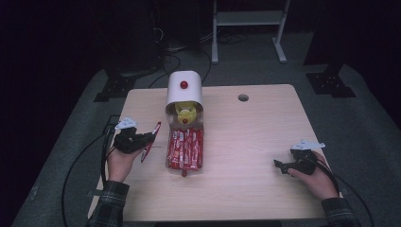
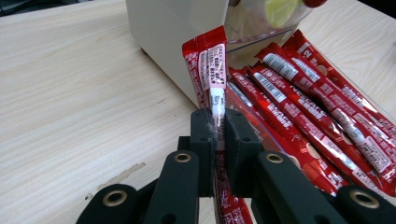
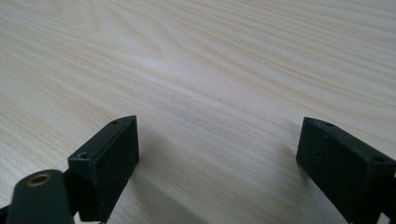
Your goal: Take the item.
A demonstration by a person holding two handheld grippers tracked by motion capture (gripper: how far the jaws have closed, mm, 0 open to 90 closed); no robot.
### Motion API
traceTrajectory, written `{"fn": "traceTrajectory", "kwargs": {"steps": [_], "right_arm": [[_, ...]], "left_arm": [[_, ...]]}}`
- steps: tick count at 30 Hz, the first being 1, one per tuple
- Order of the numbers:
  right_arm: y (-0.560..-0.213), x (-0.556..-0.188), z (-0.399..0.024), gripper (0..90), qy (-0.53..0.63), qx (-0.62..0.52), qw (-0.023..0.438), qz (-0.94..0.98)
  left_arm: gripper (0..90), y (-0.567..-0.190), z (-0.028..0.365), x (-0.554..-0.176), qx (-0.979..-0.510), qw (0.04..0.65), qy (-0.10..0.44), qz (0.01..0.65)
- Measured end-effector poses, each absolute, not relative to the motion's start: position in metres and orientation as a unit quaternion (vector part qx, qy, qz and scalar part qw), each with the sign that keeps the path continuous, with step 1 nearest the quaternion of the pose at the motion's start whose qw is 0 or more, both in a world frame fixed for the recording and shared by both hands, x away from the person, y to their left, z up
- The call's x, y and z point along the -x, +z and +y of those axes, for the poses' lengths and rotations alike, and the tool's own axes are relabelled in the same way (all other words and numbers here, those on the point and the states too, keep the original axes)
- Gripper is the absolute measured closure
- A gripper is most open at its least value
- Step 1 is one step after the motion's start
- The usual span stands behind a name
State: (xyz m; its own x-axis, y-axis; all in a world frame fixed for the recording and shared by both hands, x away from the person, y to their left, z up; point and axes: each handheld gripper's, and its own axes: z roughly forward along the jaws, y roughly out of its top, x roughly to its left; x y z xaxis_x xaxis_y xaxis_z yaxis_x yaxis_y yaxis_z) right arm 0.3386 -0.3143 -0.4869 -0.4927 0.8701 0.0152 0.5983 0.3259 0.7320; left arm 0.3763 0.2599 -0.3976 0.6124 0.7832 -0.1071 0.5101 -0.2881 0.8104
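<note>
- Nearest you on the table (image 1: 246,142), your right gripper (image 1: 282,165) rests with jaws spread wide and nothing between them.
- Your left gripper (image 2: 219,126) is clamped on one red stick packet (image 2: 210,70), held just beside the tray.
- Beyond it, the clear tray (image 1: 168,161) holds a row of matching red packets (image 1: 185,149) lying side by side.
- Farthest, the white dispenser (image 1: 184,87) has a red knob (image 1: 184,85) and something yellow inside.

Pale wood table (image 1: 265,142) w/ round hole (image 1: 243,98); white frame (image 1: 248,19) behind.
</note>
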Motion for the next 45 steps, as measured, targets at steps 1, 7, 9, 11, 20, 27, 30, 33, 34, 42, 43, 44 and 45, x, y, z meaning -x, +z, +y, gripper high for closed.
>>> {"fn": "traceTrajectory", "kwargs": {"steps": [1,7,9,11,20,27,30,33,34,42,43,44,45], "right_arm": [[-0.487,-0.339,-0.314,12.0,0.348,-0.464,0.195,0.791],[-0.487,-0.339,-0.314,12.0,0.348,-0.464,0.195,0.791],[-0.487,-0.339,-0.314,12.0,0.348,-0.464,0.195,0.791],[-0.487,-0.339,-0.314,12.0,0.349,-0.464,0.195,0.791],[-0.487,-0.336,-0.317,12.2,0.350,-0.459,0.194,0.793],[-0.487,-0.336,-0.317,12.2,0.350,-0.459,0.194,0.793],[-0.487,-0.335,-0.317,12.3,0.350,-0.459,0.195,0.793],[-0.487,-0.335,-0.317,12.2,0.350,-0.459,0.195,0.793],[-0.487,-0.335,-0.317,12.2,0.350,-0.459,0.195,0.793],[-0.487,-0.335,-0.317,12.3,0.350,-0.459,0.195,0.793],[-0.487,-0.335,-0.317,12.3,0.350,-0.459,0.195,0.793],[-0.487,-0.335,-0.317,12.2,0.350,-0.459,0.195,0.793],[-0.487,-0.335,-0.317,12.3,0.350,-0.459,0.195,0.793]], "left_arm": [[83.2,-0.399,0.260,-0.377,-0.786,0.432,0.157,0.413],[83.2,-0.404,0.260,-0.380,-0.788,0.426,0.152,0.417],[83.2,-0.406,0.259,-0.382,-0.788,0.425,0.151,0.419],[83.2,-0.408,0.259,-0.383,-0.790,0.421,0.149,0.420],[83.3,-0.420,0.256,-0.393,-0.799,0.397,0.143,0.429],[83.2,-0.428,0.251,-0.399,-0.804,0.382,0.142,0.433],[83.2,-0.432,0.250,-0.401,-0.805,0.375,0.136,0.440],[83.2,-0.436,0.249,-0.404,-0.806,0.369,0.130,0.444],[83.2,-0.438,0.249,-0.405,-0.808,0.367,0.129,0.443],[83.1,-0.447,0.246,-0.407,-0.811,0.358,0.123,0.446],[83.1,-0.448,0.246,-0.407,-0.811,0.357,0.120,0.447],[83.1,-0.449,0.246,-0.408,-0.812,0.353,0.121,0.448],[83.1,-0.450,0.246,-0.408,-0.811,0.353,0.120,0.451]]}}
